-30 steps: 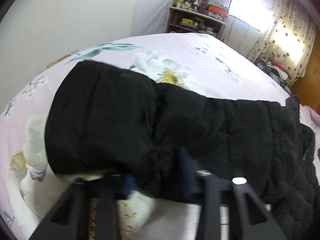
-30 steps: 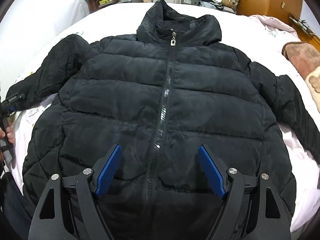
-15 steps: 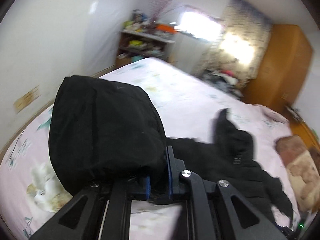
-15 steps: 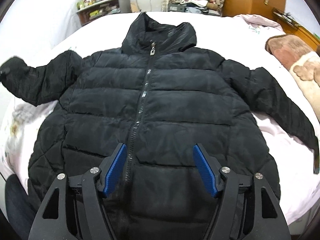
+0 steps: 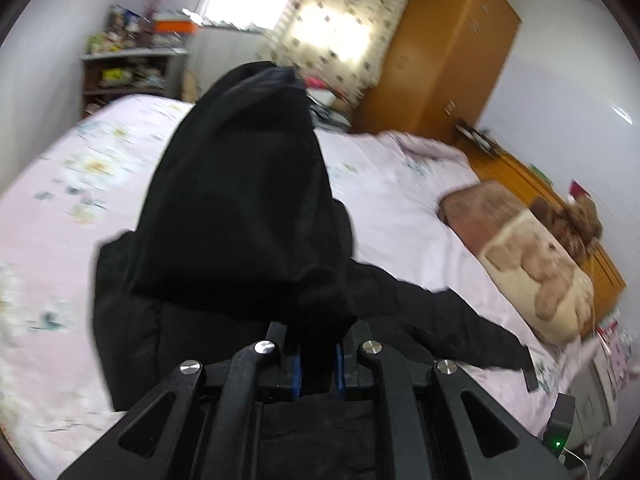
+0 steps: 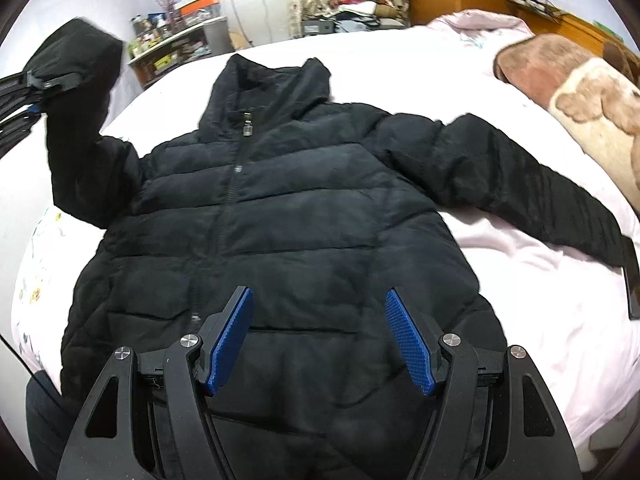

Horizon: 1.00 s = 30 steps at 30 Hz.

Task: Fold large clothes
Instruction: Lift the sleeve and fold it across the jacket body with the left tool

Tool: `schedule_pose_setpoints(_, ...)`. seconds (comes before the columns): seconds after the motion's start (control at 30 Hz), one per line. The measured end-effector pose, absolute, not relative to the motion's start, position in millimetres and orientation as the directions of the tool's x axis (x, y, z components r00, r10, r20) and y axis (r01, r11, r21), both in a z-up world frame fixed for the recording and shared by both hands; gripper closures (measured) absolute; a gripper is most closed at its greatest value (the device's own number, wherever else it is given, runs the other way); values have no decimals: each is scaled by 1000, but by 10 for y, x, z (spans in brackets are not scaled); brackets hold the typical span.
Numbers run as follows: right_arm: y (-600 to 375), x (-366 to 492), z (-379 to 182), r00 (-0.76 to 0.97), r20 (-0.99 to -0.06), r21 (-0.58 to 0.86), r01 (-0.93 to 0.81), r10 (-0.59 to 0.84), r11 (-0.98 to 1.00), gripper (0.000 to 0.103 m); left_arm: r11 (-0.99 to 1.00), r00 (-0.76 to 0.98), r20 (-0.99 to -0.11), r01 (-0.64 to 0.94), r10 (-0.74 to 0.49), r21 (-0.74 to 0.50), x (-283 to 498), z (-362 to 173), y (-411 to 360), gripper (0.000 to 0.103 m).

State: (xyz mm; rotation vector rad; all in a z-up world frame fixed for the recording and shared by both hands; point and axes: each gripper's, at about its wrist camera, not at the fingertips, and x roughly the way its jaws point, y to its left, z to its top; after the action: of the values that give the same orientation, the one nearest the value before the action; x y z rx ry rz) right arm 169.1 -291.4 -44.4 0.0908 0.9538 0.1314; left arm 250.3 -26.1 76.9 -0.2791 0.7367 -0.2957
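Note:
A black puffer jacket (image 6: 296, 216) lies face up, zipped, on the pink bed (image 6: 520, 272). My left gripper (image 5: 317, 364) is shut on the cuff end of the jacket's left sleeve (image 5: 240, 208) and holds it up off the bed; in the right wrist view it shows at the far left (image 6: 44, 84) with the raised sleeve (image 6: 80, 128). My right gripper (image 6: 320, 340) is open and empty above the jacket's lower front. The other sleeve (image 6: 520, 184) lies stretched out to the right.
A brown and cream pillow (image 6: 576, 92) lies at the bed's right side. A shelf with clutter (image 6: 176, 44) stands beyond the bed, a wooden wardrobe (image 5: 440, 48) at the back right. A dark phone-like object (image 6: 634, 292) lies at the bed's right edge.
My left gripper has lifted the sleeve off the bed and swung it up and toward the jacket body. My right gripper has drifted a little, still open.

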Motion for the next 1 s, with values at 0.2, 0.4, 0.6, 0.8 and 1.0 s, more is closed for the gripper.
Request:
schedule_pose_setpoints(0.2,-3171,1751,-618,556,-820,151,-26,140,988,34,891,605,-659,232,-447,-391,2763,260,-810,91)
schedule_pose_setpoints(0.4,-3307,1778,-699,549,-827,155,12,123,988,34,843,518,-670,246,-532,-479,2851,-30,-889,42)
schedule_pose_setpoints(0.6,-3244,1868,-650,563,-819,143,10,112,990,34,787,538,-584,308,-608,-535,2714,167,-548,23)
schedule_pose_setpoints(0.8,-3064,2156,-613,580,-803,140,-35,134,990,34,933,647,-678,171,-349,-317,2874,-2,292,25)
schedule_pose_setpoints(1.0,-2865,2778,-622,607,-778,146,-79,164,986,51,973,609,-777,-38,-157,-227,3168,-601,1110,42)
